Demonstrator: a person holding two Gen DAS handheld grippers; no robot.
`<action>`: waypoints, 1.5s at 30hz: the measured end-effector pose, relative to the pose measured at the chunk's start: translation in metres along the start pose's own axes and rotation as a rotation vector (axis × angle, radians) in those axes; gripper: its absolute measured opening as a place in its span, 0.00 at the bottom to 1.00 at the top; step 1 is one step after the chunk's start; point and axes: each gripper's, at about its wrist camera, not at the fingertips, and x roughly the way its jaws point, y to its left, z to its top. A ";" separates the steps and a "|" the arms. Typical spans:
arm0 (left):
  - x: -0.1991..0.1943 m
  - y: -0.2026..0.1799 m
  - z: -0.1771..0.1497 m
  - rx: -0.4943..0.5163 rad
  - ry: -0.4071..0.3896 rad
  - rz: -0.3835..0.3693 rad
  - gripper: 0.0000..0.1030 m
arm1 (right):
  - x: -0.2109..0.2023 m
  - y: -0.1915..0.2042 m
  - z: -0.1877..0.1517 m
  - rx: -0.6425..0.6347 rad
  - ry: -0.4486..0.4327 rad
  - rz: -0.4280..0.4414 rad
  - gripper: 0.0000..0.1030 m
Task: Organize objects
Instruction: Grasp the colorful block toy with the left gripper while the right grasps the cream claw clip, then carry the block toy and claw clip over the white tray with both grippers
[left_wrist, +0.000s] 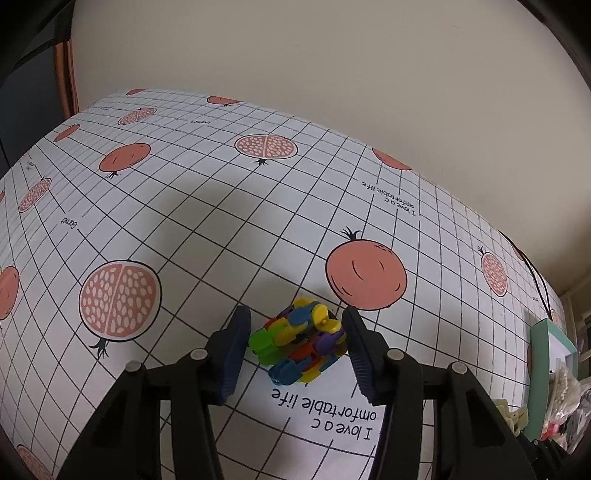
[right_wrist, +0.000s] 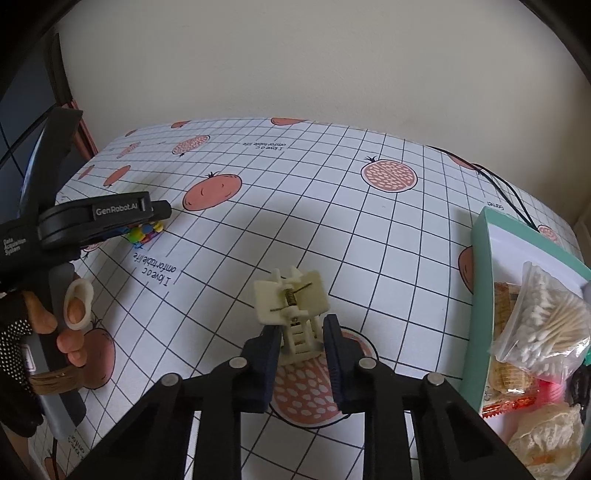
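Note:
A toy of colourful plastic links (left_wrist: 299, 339) rests on the pomegranate-print tablecloth (left_wrist: 207, 221). My left gripper (left_wrist: 297, 343) has its dark pads against the toy's two sides and is shut on it at table level. The right wrist view shows the same left gripper (right_wrist: 147, 221) from the side, low over the toy (right_wrist: 142, 234). My right gripper (right_wrist: 300, 334) is shut on the lower end of a cream spring clip (right_wrist: 291, 295). The clip sticks up and forward above the cloth.
A teal box (right_wrist: 484, 266) stands at the right table edge, holding a bag of cotton swabs (right_wrist: 546, 325) and snack packets (right_wrist: 513, 384); the left wrist view shows it too (left_wrist: 543, 332). A black cable (right_wrist: 506, 184) runs behind it. A hand (right_wrist: 74, 317) holds the left gripper's handle.

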 end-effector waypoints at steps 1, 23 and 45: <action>-0.001 0.000 0.000 0.001 -0.002 0.001 0.51 | 0.000 -0.001 0.000 0.002 -0.001 0.001 0.24; -0.032 -0.029 -0.003 0.044 -0.035 -0.012 0.51 | -0.036 -0.015 0.006 0.030 -0.042 -0.003 0.23; -0.121 -0.151 -0.048 0.249 -0.068 -0.113 0.51 | -0.135 -0.095 -0.015 0.145 -0.105 -0.127 0.23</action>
